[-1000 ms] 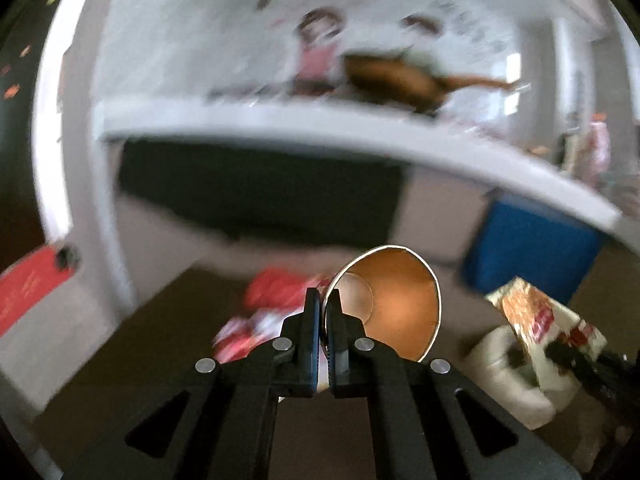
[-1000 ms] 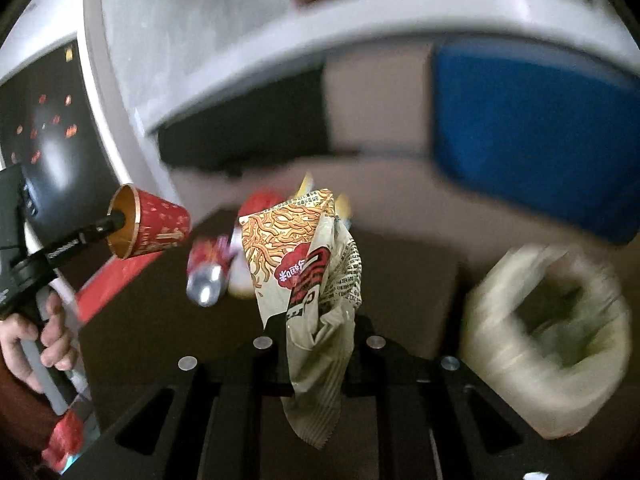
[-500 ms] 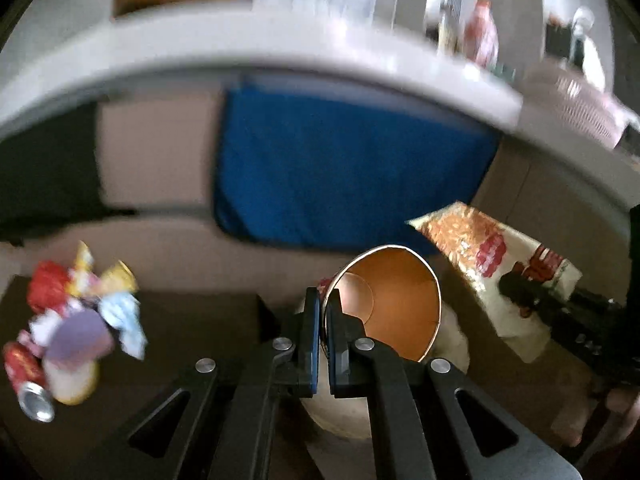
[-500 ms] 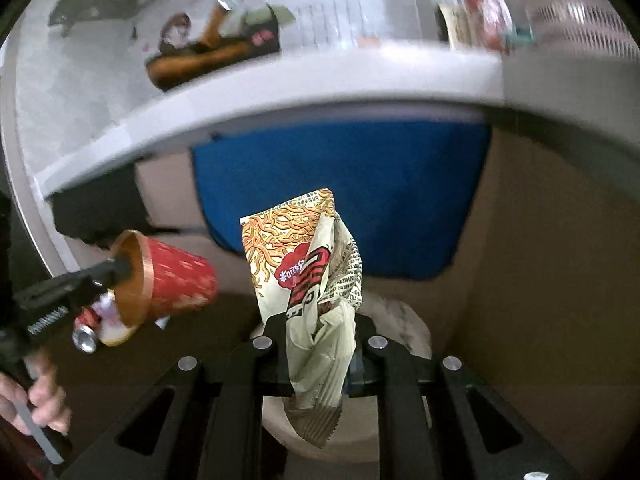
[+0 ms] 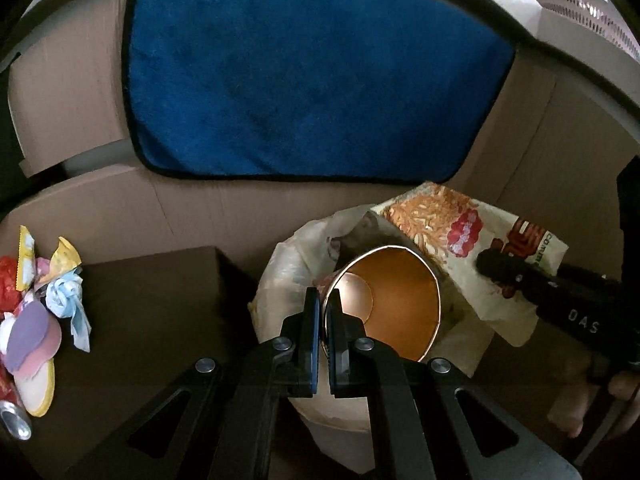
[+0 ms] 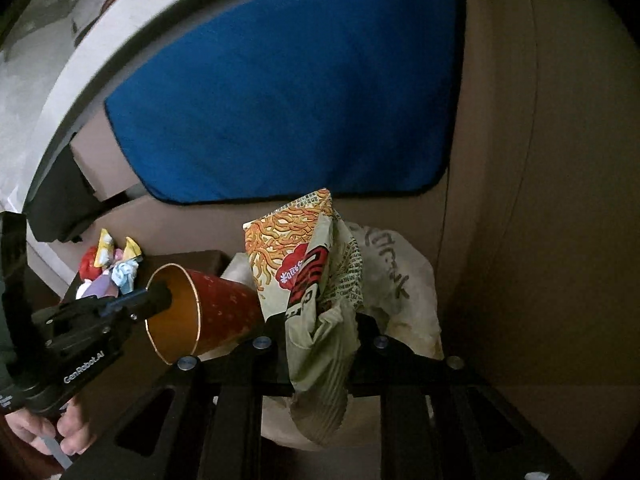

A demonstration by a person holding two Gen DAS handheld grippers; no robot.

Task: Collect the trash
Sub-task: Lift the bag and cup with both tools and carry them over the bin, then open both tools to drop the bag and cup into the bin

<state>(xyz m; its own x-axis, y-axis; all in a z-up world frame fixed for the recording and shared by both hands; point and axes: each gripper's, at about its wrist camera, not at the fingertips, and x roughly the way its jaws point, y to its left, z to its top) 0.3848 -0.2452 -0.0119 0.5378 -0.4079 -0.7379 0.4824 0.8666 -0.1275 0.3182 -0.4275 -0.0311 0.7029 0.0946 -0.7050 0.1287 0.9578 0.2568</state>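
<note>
So, left gripper (image 5: pixel 324 304) pinched tight on the rim of a red paper cup (image 5: pixel 394 302), gold inside, tipped on its side right over the mouth of a pale trash bag (image 5: pixel 280 268). Right gripper (image 6: pixel 320 320) clamped on a crumpled noodle wrapper (image 6: pixel 308 280), dangling above the same bag, just beside the cup. Off to the left on a dark table (image 5: pixel 152 320): small heap of leftover wrappers (image 5: pixel 44 292) plus a can end (image 5: pixel 14 424). Blue cloth (image 5: pixel 304 76) draped over cardboard (image 5: pixel 72 76) behind.
</note>
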